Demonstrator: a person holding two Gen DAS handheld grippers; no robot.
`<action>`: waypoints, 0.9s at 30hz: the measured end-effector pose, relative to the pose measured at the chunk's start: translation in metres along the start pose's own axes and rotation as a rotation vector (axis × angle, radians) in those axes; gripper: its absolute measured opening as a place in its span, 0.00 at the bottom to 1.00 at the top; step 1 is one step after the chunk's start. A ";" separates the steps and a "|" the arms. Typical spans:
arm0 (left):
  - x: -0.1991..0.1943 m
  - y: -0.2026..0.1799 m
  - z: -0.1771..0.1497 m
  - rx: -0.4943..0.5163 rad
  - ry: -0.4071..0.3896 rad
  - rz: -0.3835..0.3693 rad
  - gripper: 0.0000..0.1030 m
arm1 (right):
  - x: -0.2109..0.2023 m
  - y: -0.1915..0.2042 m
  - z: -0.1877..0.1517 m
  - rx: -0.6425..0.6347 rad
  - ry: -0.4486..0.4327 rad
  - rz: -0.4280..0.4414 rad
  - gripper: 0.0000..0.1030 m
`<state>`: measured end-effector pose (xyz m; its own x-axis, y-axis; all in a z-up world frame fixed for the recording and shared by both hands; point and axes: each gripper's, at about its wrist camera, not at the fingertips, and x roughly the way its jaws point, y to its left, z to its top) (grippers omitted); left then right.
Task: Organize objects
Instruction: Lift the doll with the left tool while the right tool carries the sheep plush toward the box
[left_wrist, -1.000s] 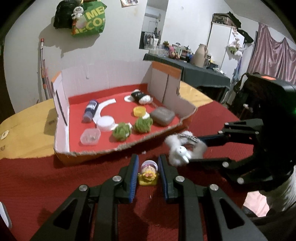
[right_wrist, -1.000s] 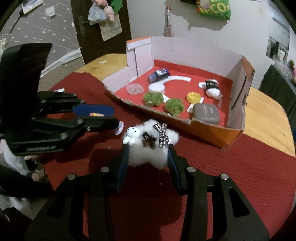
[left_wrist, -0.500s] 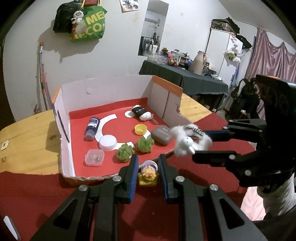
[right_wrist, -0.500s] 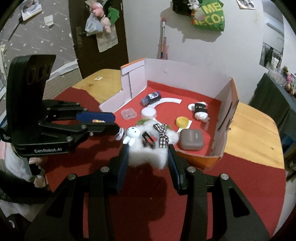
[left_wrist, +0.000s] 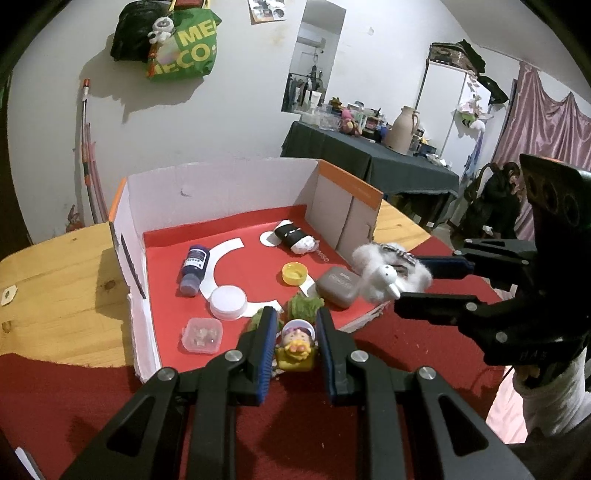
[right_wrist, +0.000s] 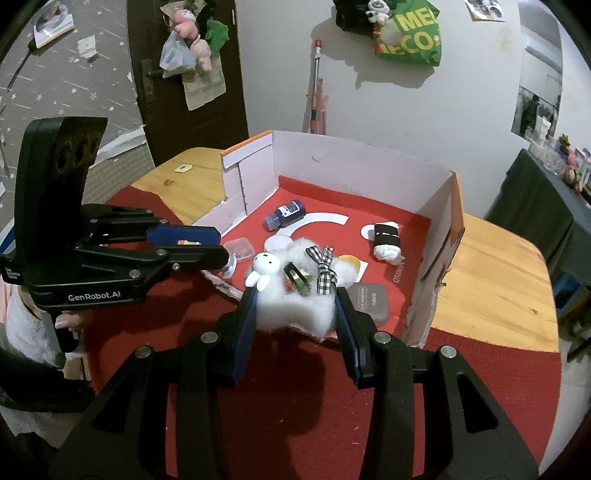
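Currently both grippers loaded, poised at box (left_wrist: 221, 192) front edge. Left gripper (left_wrist: 295, 341) pinched nearly shut on small figurine (left_wrist: 296, 345), upright between pads, above low front wall; likely for drop inside. Right gripper (right_wrist: 295, 314) clamped on fluffy white plush (right_wrist: 295, 291), soft body squeezed, bunny head forward, over box corner near grey case (right_wrist: 369, 302). Box floor already holds bottle (left_wrist: 194, 266), yellow cap (left_wrist: 294, 273).
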<state>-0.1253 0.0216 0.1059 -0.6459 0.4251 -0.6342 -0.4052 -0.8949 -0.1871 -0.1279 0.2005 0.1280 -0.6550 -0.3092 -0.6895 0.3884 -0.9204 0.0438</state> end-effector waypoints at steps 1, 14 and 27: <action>0.000 0.000 -0.002 -0.002 0.002 0.000 0.22 | 0.000 0.000 0.000 0.000 0.002 -0.001 0.38; 0.001 -0.010 -0.069 -0.020 0.044 0.002 0.22 | 0.014 0.011 -0.078 0.033 0.117 -0.027 0.38; 0.014 -0.019 -0.101 -0.008 0.109 0.061 0.22 | 0.031 0.011 -0.096 0.079 0.136 -0.093 0.49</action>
<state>-0.0613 0.0304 0.0252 -0.5950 0.3525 -0.7223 -0.3616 -0.9200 -0.1511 -0.0811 0.2040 0.0377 -0.5898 -0.1912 -0.7846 0.2745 -0.9612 0.0279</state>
